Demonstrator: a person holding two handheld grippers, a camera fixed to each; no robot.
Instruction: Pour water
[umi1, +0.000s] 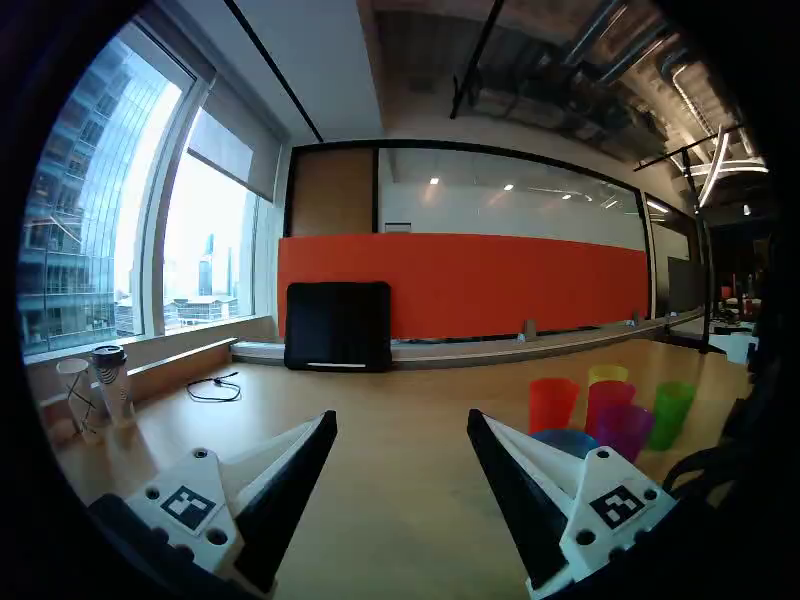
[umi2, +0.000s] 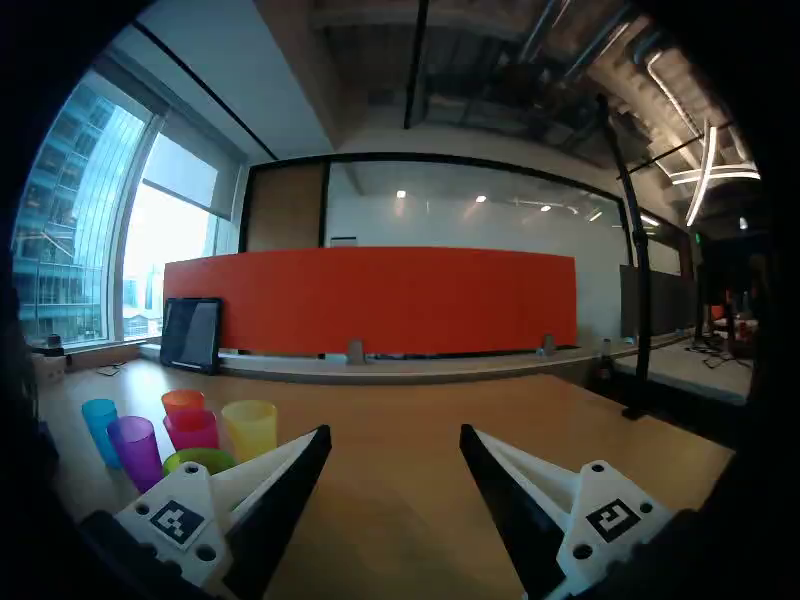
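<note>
Several coloured plastic cups stand close together on the wooden table (umi1: 400, 480). In the left gripper view they are at the right: orange cup (umi1: 552, 403), yellow cup (umi1: 608, 374), purple cup (umi1: 625, 430), green cup (umi1: 672, 413), and a blue cup (umi1: 565, 440) partly behind my right finger. My left gripper (umi1: 400, 415) is open and holds nothing, left of the cluster. In the right gripper view the cups are at the lower left: blue cup (umi2: 100, 425), purple cup (umi2: 135, 450), yellow cup (umi2: 250, 428). My right gripper (umi2: 393, 430) is open and holds nothing, right of them. I cannot tell whether any cup holds water.
A black tablet (umi1: 338, 326) leans on the orange partition (umi1: 470, 285) at the table's far edge. A lidded paper coffee cup (umi1: 112, 382) and a black cable (umi1: 215, 388) lie by the window sill on the left. A black pole (umi2: 640, 340) stands at the table's right edge.
</note>
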